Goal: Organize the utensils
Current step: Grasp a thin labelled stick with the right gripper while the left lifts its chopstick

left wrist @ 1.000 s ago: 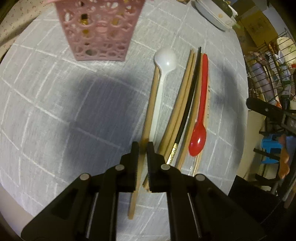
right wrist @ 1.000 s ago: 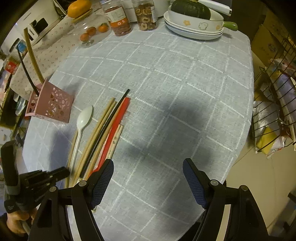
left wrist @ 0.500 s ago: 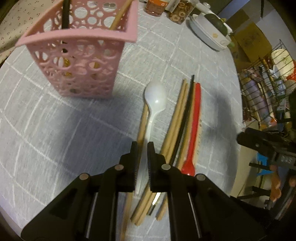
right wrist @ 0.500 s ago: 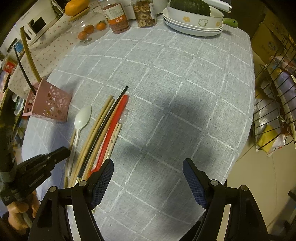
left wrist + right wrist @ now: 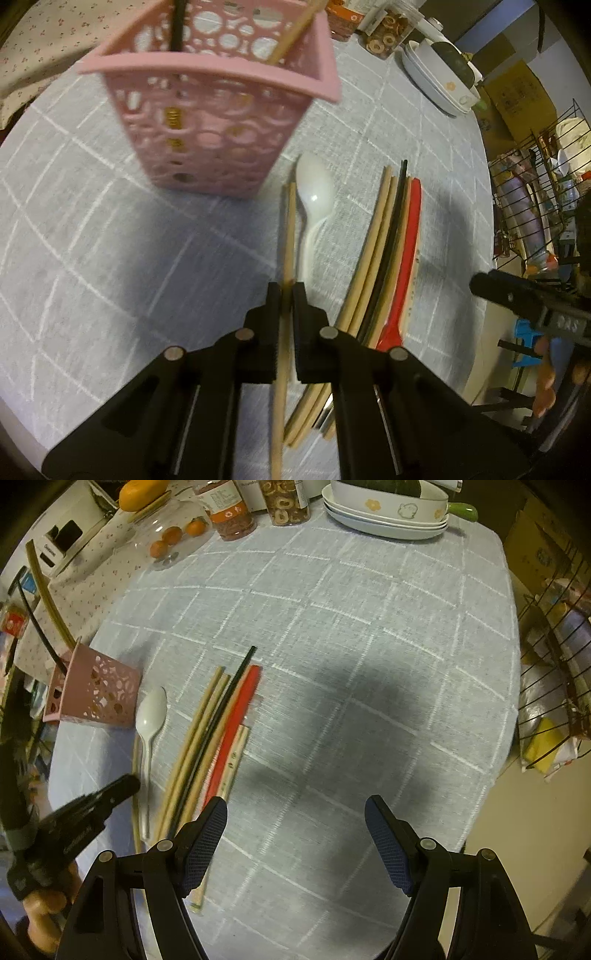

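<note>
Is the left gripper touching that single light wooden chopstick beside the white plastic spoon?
Touching. In the left wrist view the left gripper has both fingers closed against the light wooden chopstick, which runs between them; the white plastic spoon lies alongside.

Left gripper clamped on one wooden chopstick.

Pink holder ahead, containing a black stick and a wooden stick. White spoon beside the chopstick; further chopsticks and red spoon lie on the tablecloth.

You have one wooden chopstick pinched between closed fingers, pointing toward the pink perforated holder; white spoon, red spoon and remaining chopsticks lie flat alongside.
</note>
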Demonstrator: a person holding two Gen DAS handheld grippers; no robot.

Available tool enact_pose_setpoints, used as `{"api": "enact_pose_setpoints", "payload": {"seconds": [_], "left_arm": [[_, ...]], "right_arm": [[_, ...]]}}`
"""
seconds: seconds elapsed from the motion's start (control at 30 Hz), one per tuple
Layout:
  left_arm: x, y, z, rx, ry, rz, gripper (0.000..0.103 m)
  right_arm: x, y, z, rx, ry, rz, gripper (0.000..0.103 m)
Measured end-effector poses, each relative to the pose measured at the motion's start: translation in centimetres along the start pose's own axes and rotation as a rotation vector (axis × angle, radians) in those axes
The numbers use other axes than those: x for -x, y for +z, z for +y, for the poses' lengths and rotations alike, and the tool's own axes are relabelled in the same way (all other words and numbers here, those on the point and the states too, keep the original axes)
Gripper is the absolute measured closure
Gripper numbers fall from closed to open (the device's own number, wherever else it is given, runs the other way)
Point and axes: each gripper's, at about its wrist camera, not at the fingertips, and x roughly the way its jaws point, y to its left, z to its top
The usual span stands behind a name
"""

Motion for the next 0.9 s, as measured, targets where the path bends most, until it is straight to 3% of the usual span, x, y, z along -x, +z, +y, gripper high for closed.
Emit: {"api": "enact_pose_setpoints", "payload": {"seconds": [0.13,0.23,0.37,0.43,0.47,0.6,0.73,0.9], "left_arm": [[0.7,-0.4,1.2,0.004,0.014,0.009,0.096],[0.7,-0.8,1.8,-0.001,0.073,0.027,0.096],[0.8,-1.1,2.4,-0.004,0.080,0.042,0.096],[0.7,-1.0,2.4,-0.008,0.071,0.035,0.096],[0.6,-0.9,2.4,-0.006,0.069,0.035,0.096],[0.1,-0.5,2.6,0.011,0.080,0.040,0.094],[-0.2,-0.3,2.0,0.011,0.089,0.040,0.094],[-0.6,-0.2,1.5,0.030,0.097,0.049,0.096]], "right_arm": [[-0.5,0.5,1.0,-0.014,0.011,0.004,0.025],[-0.8,1.0,1.8,-0.011,0.029,0.004,0.025],[-1.6,1.8,2.2,-0.015,0.006,-0.001,0.026],[-2.1,2.0,2.2,-0.032,0.016,0.001,0.034],[-2.5,2.2,2.2,-0.042,0.028,0.007,0.046],[-3.9,2.5,2.4,-0.072,0.066,0.038,0.072],[-5.3,2.7,3.5,-0.064,0.069,0.065,0.080],[-5.4,2.4,5.2,0.020,-0.043,0.072,0.085]]}}
